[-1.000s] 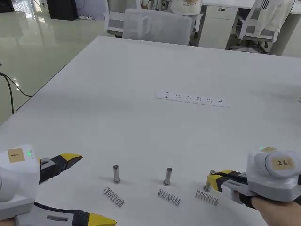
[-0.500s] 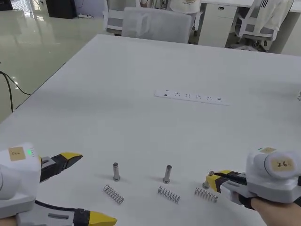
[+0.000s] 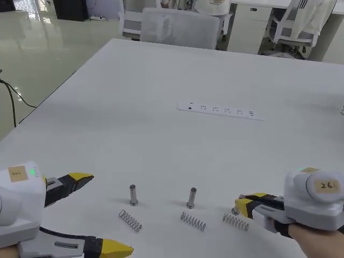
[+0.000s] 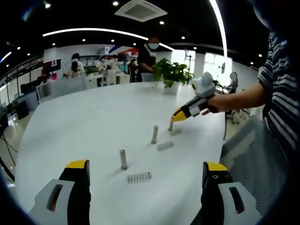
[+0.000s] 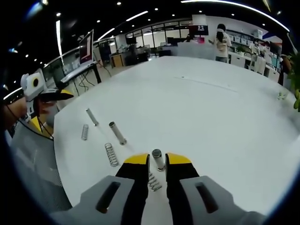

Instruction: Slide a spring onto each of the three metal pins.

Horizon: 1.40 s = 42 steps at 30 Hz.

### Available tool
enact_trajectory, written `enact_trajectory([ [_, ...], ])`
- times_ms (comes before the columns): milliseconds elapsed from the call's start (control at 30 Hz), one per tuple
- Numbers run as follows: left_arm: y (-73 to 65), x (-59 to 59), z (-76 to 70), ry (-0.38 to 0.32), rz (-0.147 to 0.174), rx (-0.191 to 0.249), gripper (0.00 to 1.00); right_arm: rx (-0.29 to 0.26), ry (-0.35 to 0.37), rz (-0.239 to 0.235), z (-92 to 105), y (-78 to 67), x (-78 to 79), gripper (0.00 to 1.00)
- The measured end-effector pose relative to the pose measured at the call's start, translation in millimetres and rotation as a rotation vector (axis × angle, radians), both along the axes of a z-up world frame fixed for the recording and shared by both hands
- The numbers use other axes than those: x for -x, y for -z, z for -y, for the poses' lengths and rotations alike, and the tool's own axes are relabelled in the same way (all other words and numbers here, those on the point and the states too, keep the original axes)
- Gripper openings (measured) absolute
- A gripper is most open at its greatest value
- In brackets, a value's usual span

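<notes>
1. Your table [image 3: 161, 80] was plain white, with a power strip [image 3: 220, 112] lying flat in the middle of it. A glossy floor [image 3: 37, 48] lay past its left edge, and office chairs [image 3: 177, 29] stood behind the far edge.
2. By the near left corner, your left gripper [image 3: 107, 214] hovered with its jaws spread wide and nothing between them.
3. To its right, along the near edge, the left pin [image 3: 133, 194] stood upright. The left spring [image 3: 130, 221] lay on its side just in front of it, apart from the pin.
4. The middle pin [image 3: 192, 198] stood upright too, with the middle spring [image 3: 193, 221] lying loose in front of it.
5. The right spring [image 3: 236, 221] lay on the table just beside the tips of your right gripper [image 5: 158, 157].
6. That gripper's jaws were drawn close, with the right pin [image 5: 159, 164] upright between the tips. I could not tell whether they pressed it.
7. The left gripper view added a potted plant [image 4: 172, 72], people standing beyond the table, and your striped sleeve [image 4: 276, 93]. The right gripper view added a monitor [image 5: 87, 47] on a desk.
</notes>
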State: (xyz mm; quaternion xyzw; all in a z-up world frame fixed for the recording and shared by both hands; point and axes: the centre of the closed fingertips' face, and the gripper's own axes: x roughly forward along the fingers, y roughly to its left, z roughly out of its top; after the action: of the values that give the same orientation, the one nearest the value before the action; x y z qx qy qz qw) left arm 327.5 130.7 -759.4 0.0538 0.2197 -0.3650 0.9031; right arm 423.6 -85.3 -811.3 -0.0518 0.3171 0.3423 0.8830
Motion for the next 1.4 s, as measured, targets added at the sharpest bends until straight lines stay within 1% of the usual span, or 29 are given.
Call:
enact_trajectory([
  [67,-0.4,-0.1,-0.3,-0.002,0.000,0.000,0.97,-0.010,0.004,0.006,1.3,-3.5,0.7,0.12],
  [233,-1.0,-0.8,-0.2,-0.002,0.000,0.002,0.97,-0.011,0.005,0.022,7.9,-8.9,2.0,0.12],
  [300,-1.3,-1.0,-0.6,-0.001,0.001,0.000,0.97,-0.023,0.006,0.023,10.7,-11.6,3.7,0.12],
  [400,-1.7,-1.1,-1.5,-0.004,0.001,0.004,0.97,-0.025,0.001,0.024,14.2,-13.5,7.1,0.12],
  [533,0.1,-0.8,-3.5,-0.006,-0.005,0.003,0.97,-0.024,-0.013,0.020,18.0,-13.3,13.2,0.12],
  [733,2.0,-1.3,-4.7,-0.010,-0.014,0.012,0.97,-0.013,-0.049,0.015,17.5,-11.6,22.4,0.12],
  [833,5.7,-1.1,-5.0,-0.008,-0.026,0.010,0.97,-0.009,-0.068,0.012,16.1,-10.5,25.5,0.12],
  [1067,10.2,-0.5,-6.1,-0.013,-0.037,0.014,0.97,0.024,-0.120,0.017,10.7,-6.8,32.1,0.11],
  [1267,9.8,0.4,-6.1,-0.012,-0.035,0.019,0.97,0.090,-0.188,0.016,7.3,3.3,37.0,0.11],
  [1400,9.0,1.0,-7.5,-0.015,-0.034,0.017,0.96,0.100,-0.204,0.013,5.7,5.8,35.7,0.11],
])
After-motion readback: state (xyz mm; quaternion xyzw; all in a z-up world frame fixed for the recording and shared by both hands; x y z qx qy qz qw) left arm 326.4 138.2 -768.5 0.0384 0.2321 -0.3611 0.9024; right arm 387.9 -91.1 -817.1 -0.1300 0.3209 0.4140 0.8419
